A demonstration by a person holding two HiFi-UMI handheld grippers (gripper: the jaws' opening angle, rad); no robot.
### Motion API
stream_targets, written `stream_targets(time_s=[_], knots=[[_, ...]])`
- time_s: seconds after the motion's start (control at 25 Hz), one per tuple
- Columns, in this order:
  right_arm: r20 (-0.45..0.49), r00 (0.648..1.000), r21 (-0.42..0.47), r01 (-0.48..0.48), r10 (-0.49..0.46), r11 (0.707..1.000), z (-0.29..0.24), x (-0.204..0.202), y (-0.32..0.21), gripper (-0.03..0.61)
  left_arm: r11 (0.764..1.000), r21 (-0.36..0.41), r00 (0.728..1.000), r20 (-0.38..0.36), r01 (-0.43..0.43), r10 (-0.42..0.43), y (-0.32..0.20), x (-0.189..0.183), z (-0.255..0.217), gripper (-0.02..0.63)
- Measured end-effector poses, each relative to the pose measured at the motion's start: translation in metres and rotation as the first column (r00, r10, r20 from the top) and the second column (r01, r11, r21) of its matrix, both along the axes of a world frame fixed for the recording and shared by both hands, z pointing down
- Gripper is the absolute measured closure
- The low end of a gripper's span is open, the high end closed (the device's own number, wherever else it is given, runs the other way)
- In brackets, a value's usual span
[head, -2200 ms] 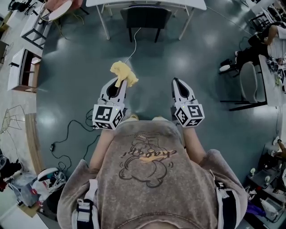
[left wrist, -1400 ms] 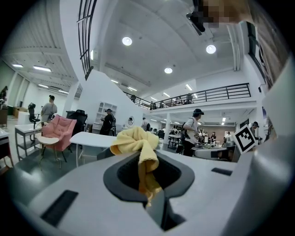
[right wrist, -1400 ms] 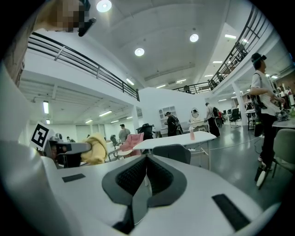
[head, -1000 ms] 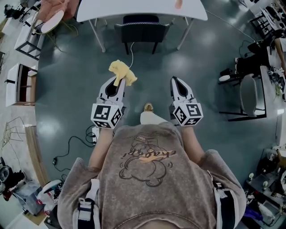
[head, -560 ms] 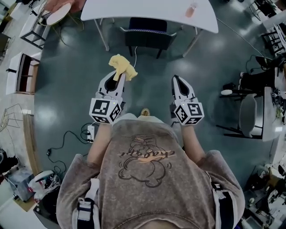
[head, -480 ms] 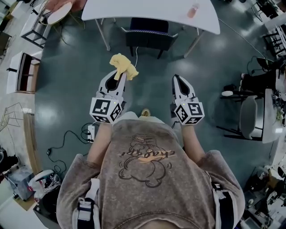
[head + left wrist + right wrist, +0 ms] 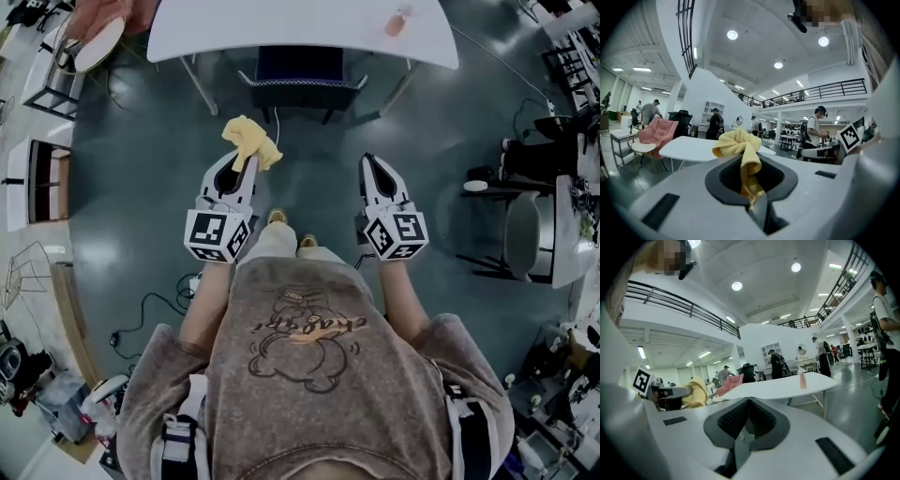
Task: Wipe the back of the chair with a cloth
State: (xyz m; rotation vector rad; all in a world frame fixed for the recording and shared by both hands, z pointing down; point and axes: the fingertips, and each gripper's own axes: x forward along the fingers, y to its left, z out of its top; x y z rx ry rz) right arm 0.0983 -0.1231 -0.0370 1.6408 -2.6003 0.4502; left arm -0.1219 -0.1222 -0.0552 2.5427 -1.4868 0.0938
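In the head view a dark chair (image 7: 300,80) stands tucked under a white table (image 7: 234,33), its back toward me. My left gripper (image 7: 240,161) is shut on a crumpled yellow cloth (image 7: 249,141), held in the air short of the chair's back. From the left gripper view the cloth (image 7: 739,144) bunches out of the shut left gripper (image 7: 746,158); the chair is hidden there. My right gripper (image 7: 374,169) is level with the left, shut and holding nothing. The right gripper view shows the shut right gripper (image 7: 749,400) and the cloth (image 7: 696,392) off to the left.
A pink bottle (image 7: 398,21) stands on the table. A white cable (image 7: 276,117) runs over the floor by the chair. Another chair (image 7: 523,230) and desk are at the right, shelving (image 7: 37,183) at the left. People stand beyond a pink chair (image 7: 657,133).
I have walked forward: the table and chair now lie nearer to both grippers. The left gripper still holds the cloth and the right stays shut.
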Motion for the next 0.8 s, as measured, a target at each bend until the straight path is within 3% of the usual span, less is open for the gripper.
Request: stream_targets(time_s=[0.36,0.56,0.8], knots=[[0.006,0.999,0.007,0.037,-0.037,0.999,0.061,-0.013,-0.049,0.552,0.997,0.008,0.997,-0.007,-0.072,0.073,-0.056,0.003,0.054,0.560],[0.011,0.998,0.030,0.062,-0.062,0.998,0.128,-0.017,-0.066,0.552,0.998,0.036,0.999,0.000,-0.046,0.046,-0.073,0.000,0.124,0.560],[0.012,0.997,0.064,0.071,-0.072,0.995,0.214,-0.020,-0.084,0.552,0.996,0.060,0.997,-0.047,-0.065,0.068,-0.089,0.005,0.212,0.558]])
